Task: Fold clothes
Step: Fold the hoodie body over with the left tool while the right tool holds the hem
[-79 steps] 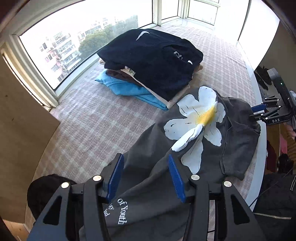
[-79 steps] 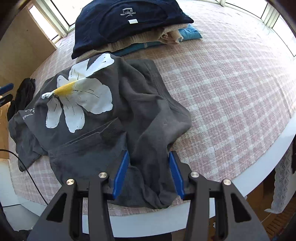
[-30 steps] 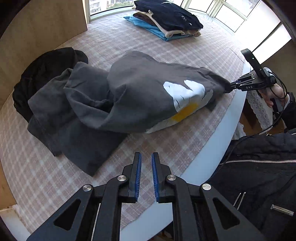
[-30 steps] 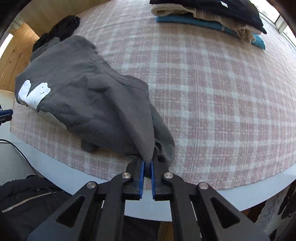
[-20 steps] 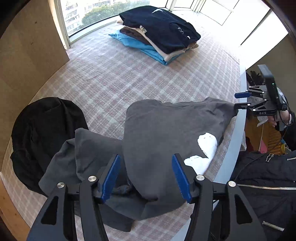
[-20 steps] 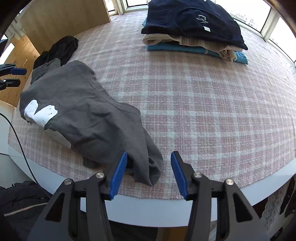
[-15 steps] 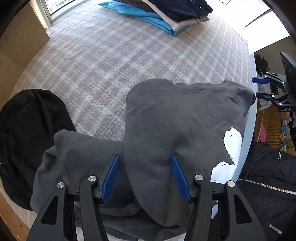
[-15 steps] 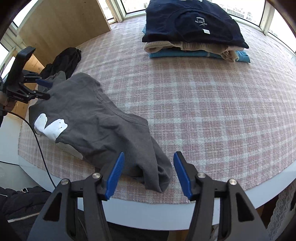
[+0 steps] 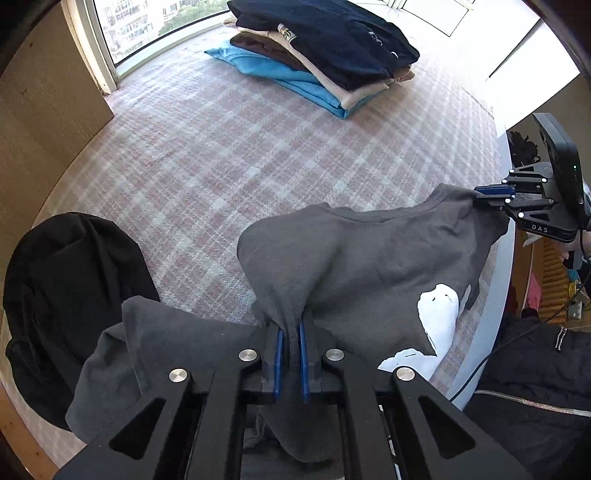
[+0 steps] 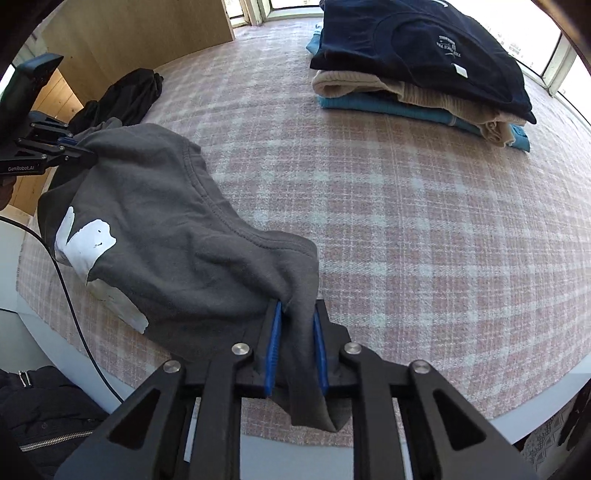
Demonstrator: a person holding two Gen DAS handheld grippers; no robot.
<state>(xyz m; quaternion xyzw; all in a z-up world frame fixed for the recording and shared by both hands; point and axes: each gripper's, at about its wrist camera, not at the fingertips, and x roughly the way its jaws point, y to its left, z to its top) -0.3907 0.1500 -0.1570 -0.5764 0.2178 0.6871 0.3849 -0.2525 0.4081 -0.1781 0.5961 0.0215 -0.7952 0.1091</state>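
Left gripper point(image 9: 290, 347) clamped on a bunched corner of the grey T-shirt point(image 9: 369, 258). Right gripper point(image 10: 297, 343) pinches the opposite shoulder. Shirt slack between them over the checked table point(image 10: 406, 221); folded stack point(image 9: 325, 51) well ahead, black garment point(image 9: 62, 288) left of left gripper.

A pink checked tablecloth point(image 9: 229, 155) is covering the round table, and a black zipped jacket point(image 9: 532, 398) is showing at the near right beyond its edge. A wooden panel point(image 10: 140, 33) is standing at the far left beside a window point(image 9: 147, 18) that is looking out on apartment blocks.
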